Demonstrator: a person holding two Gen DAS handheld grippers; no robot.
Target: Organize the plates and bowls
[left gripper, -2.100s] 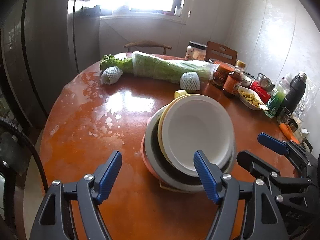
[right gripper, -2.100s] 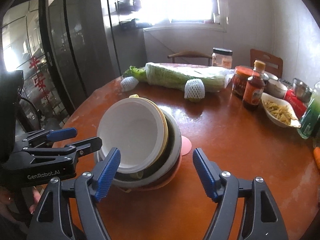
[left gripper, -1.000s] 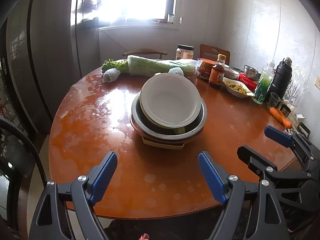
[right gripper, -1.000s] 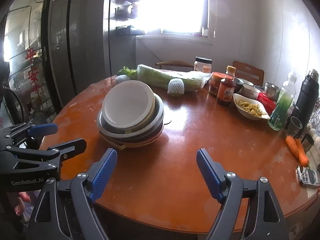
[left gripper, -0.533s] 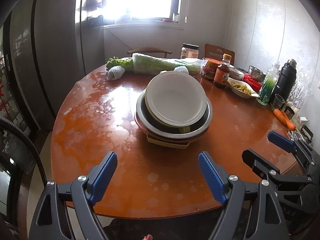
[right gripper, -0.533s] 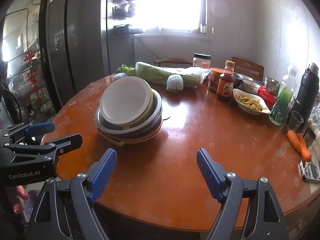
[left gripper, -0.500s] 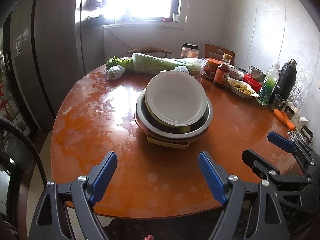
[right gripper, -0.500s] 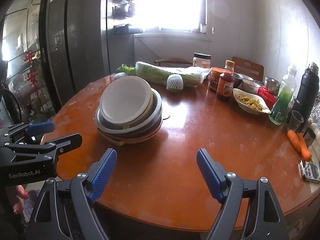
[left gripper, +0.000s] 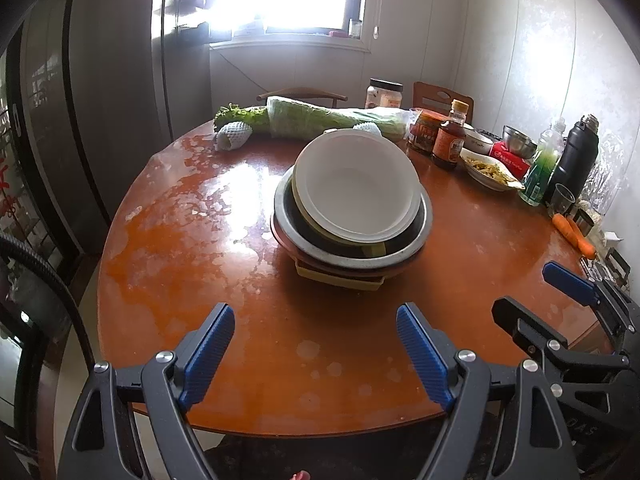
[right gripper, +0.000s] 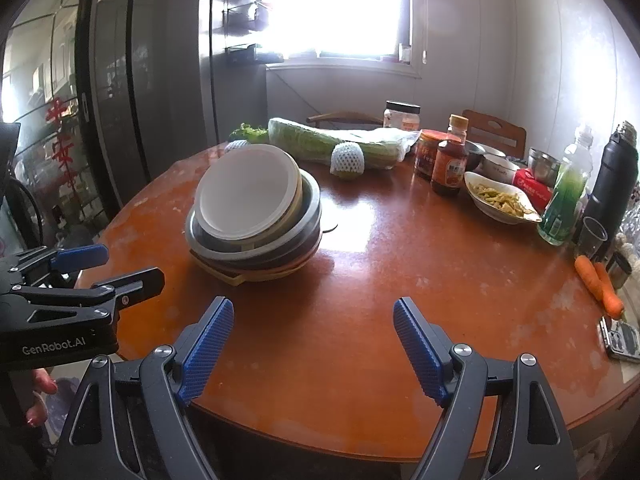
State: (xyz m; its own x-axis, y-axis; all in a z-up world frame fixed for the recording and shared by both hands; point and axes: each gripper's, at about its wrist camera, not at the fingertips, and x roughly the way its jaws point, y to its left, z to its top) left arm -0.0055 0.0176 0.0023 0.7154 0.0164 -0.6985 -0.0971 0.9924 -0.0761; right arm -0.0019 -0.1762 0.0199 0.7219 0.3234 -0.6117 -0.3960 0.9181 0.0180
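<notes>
- A stack of plates and bowls (left gripper: 352, 216) sits near the middle of the round tabletop (left gripper: 200, 248), nearer its left edge in the right wrist view (right gripper: 256, 224).
- The white bowl (left gripper: 356, 184) on top tilts inside a yellow one, which sits in a steel bowl (left gripper: 416, 236); pink and yellow plates lie underneath.
- The left tongs (left gripper: 316, 356) hang spread wide over the near edge, holding nothing.
- The right tongs (right gripper: 312, 348) are likewise spread and empty, well apart from the stack.
- A wrapped cabbage (left gripper: 332, 120) lies along the far edge.
- Sauce bottles (right gripper: 450, 164), a dish of food (right gripper: 500, 200), a green bottle (right gripper: 566, 196) and a black flask (right gripper: 612, 184) crowd the right edge, with carrots (right gripper: 598, 280) closer in.
</notes>
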